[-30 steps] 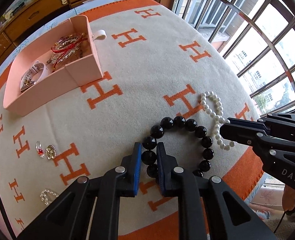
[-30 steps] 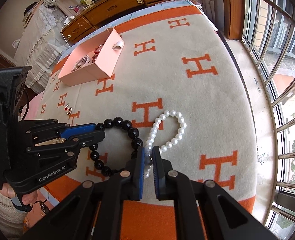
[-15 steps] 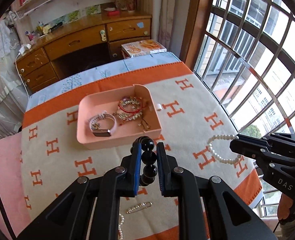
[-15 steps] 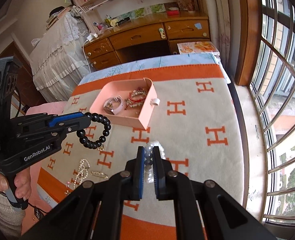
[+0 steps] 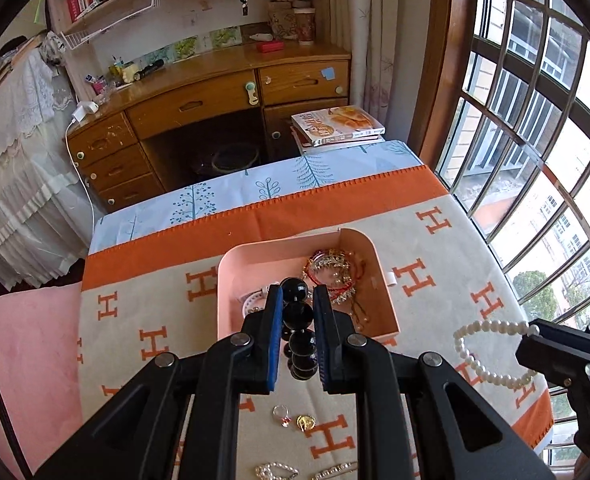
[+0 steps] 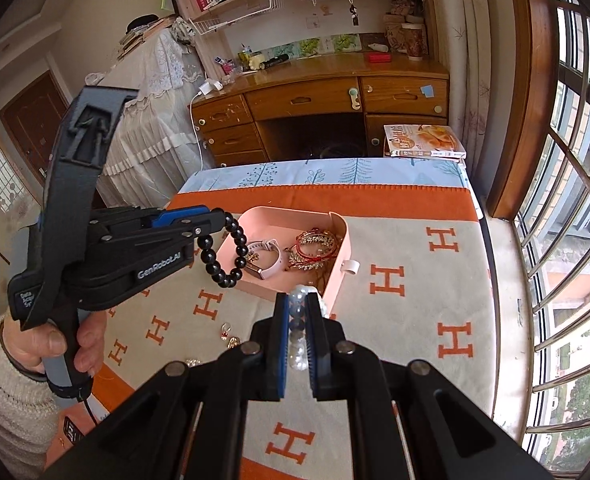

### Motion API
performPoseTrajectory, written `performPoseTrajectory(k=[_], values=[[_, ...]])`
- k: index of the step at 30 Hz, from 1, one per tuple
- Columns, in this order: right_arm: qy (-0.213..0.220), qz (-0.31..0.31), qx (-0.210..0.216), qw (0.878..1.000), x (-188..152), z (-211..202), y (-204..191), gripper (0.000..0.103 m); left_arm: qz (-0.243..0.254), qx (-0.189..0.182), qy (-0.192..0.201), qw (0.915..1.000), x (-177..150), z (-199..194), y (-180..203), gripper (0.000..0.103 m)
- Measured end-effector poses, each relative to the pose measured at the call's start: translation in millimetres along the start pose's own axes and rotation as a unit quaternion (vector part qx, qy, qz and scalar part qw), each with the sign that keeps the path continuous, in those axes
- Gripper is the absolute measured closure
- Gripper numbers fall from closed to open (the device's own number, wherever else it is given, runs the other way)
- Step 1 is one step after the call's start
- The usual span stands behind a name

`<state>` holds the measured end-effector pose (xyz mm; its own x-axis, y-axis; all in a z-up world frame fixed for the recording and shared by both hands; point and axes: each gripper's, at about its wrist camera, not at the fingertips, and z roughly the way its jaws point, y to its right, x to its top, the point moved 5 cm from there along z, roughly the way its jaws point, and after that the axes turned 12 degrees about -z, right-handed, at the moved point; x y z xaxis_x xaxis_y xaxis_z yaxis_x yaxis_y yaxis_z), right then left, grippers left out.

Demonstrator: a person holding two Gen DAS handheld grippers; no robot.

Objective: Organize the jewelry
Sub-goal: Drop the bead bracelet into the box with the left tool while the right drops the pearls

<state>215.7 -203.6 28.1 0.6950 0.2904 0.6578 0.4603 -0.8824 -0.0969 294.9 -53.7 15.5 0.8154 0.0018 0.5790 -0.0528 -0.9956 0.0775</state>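
My left gripper (image 5: 298, 294) is shut on a black bead bracelet (image 5: 299, 314), held up in the air near the front wall of the pink tray (image 5: 231, 268). In the right wrist view the same bracelet (image 6: 231, 256) hangs as a loop from the left gripper (image 6: 219, 216), beside the tray's left corner. My right gripper (image 6: 297, 302) is shut on a white pearl bracelet (image 6: 299, 320), raised in front of the tray (image 6: 341, 252). From the left wrist view the pearl loop (image 5: 487, 350) dangles at the right. The tray holds a pale watch (image 6: 265, 258) and red and gold bangles (image 6: 315, 244).
Small pieces lie on the orange-and-cream blanket (image 5: 143, 312): a ring (image 5: 281, 412), a gold pendant (image 5: 306, 423), and chains (image 5: 277, 471) at the near edge. A wooden desk (image 6: 315, 108), magazines (image 6: 425, 142) and a barred window (image 6: 567, 184) lie beyond. A hand (image 6: 55, 344) grips the left tool.
Both grippers have lifted their bracelets off the blanket and carried them up and toward the pink tray. The views have tilted up, so the desk and shelves now show.
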Motion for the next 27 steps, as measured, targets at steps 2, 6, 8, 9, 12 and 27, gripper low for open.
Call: performPoseTrajectory(k=[2, 6, 8, 9, 12, 27], values=[[-0.005, 0.002, 0.001, 1.0, 2, 7, 2, 0.095, -0.004, 0.001, -0.005, 1.0, 4, 14, -1, 0.091], [-0.015, 0.007, 0.001, 1.0, 2, 20, 6, 0.095, -0.01, 0.009, -0.005, 0.9999, 12, 42, -7, 0.09], [-0.018, 0.008, 0.0, 1.0, 3, 25, 7, 0.095, -0.016, 0.013, -0.011, 0.9997, 13, 59, -14, 0.09], [-0.019, 0.008, 0.0, 1.0, 4, 27, 8, 0.095, -0.021, 0.02, -0.014, 0.9995, 13, 68, -20, 0.09], [-0.02, 0.008, 0.002, 1.0, 8, 32, 8, 0.095, -0.028, 0.039, -0.033, 0.9983, 9, 89, -36, 0.061], [-0.026, -0.003, 0.013, 1.0, 38, 75, -10, 0.095, -0.062, 0.02, -0.011, 0.9978, -18, 59, -72, 0.038]])
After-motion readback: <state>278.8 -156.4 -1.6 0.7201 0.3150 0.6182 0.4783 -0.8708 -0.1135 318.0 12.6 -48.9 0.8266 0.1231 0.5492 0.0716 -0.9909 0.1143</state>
